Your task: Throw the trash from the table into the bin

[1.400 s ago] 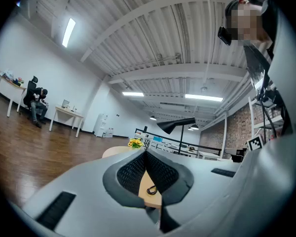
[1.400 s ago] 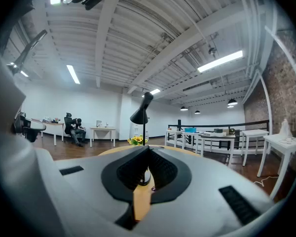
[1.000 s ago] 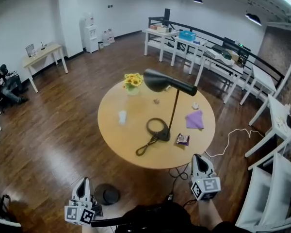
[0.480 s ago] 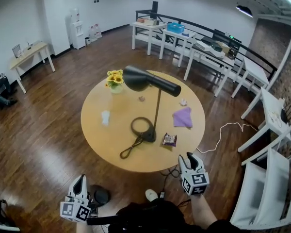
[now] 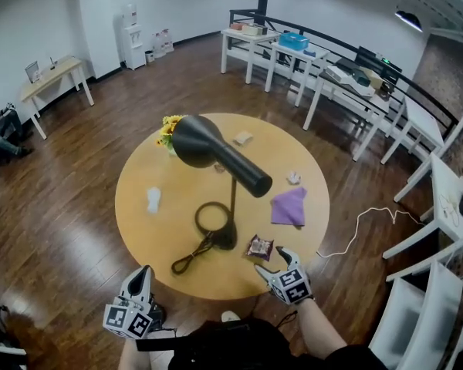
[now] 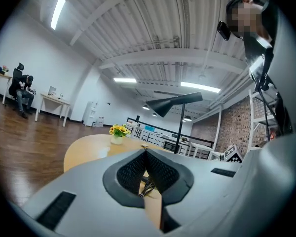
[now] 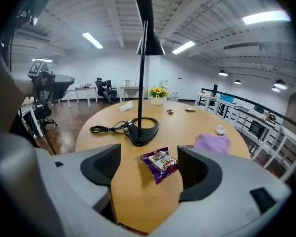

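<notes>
Head view. Round table on a wooden floor, black lamp at its middle with the shade tilted over the top. Cable looped off the lamp base toward the near edge. Purple snack wrapper flat on the table near the near edge, just right of the lamp base. Purple cloth beyond it, crumpled white paper further back, flowers at the far left rim, a small white scrap on the left. Right gripper at the table edge, tips just short of the wrapper. Left gripper lower left, off the table, well apart from the wrapper.

Left gripper view. Pointed level across the tabletop toward flowers and lamp. Pads pressed together at the tips, nothing between them. Seated person far off on the left.

Right gripper view. Angled down at the table. Jaws wide apart, just been opening. Wrapper lying on the wood in the gap between them, nearer the right-hand pad, touched by neither. Lamp base and cable just behind, cloth off to the right.
</notes>
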Action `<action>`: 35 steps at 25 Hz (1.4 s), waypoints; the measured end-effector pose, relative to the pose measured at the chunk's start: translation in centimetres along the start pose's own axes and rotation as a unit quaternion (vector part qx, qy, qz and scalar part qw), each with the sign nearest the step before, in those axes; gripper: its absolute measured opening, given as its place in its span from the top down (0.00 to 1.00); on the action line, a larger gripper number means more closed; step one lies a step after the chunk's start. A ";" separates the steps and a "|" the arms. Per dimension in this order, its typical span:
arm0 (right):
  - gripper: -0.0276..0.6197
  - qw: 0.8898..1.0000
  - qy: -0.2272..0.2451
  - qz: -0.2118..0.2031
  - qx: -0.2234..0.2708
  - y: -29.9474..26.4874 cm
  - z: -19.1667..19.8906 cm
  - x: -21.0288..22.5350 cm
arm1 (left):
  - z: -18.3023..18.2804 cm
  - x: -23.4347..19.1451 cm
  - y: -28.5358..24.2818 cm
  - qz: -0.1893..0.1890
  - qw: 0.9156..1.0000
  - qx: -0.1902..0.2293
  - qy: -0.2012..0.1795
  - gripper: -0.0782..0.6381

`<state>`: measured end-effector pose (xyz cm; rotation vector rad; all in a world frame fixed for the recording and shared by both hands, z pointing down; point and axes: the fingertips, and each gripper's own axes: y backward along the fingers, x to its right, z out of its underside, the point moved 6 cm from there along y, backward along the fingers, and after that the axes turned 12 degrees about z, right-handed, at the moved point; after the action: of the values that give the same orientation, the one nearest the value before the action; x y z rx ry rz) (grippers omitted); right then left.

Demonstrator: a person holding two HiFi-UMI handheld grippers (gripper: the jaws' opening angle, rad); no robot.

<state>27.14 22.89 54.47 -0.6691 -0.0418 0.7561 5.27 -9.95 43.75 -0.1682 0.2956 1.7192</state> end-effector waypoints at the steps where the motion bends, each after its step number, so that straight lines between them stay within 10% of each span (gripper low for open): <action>1: 0.39 1.000 0.013 -0.010 -0.015 -1.1 0.5 0.4 | 0.8 0.0 -0.9 0.002 1.000 -0.005 0.003 0.89; 17: 0.32 0.983 0.094 -0.116 -0.111 -10.7 3.6 1.9 | 4.5 0.8 -5.8 -0.061 0.996 -0.061 0.033 0.89; 24: 0.56 0.985 0.075 -0.113 -0.107 -10.8 4.4 2.0 | 5.5 1.6 -5.8 -0.075 0.994 -0.054 0.050 0.89; 35: 0.62 0.995 0.020 -0.086 -0.046 -7.9 1.3 3.5 | 4.1 2.6 -5.1 -0.050 0.997 -0.032 0.042 0.89</action>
<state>34.25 21.63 59.38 -0.7573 -0.0970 0.5772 10.09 -5.56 46.38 -0.2976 0.2896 1.6258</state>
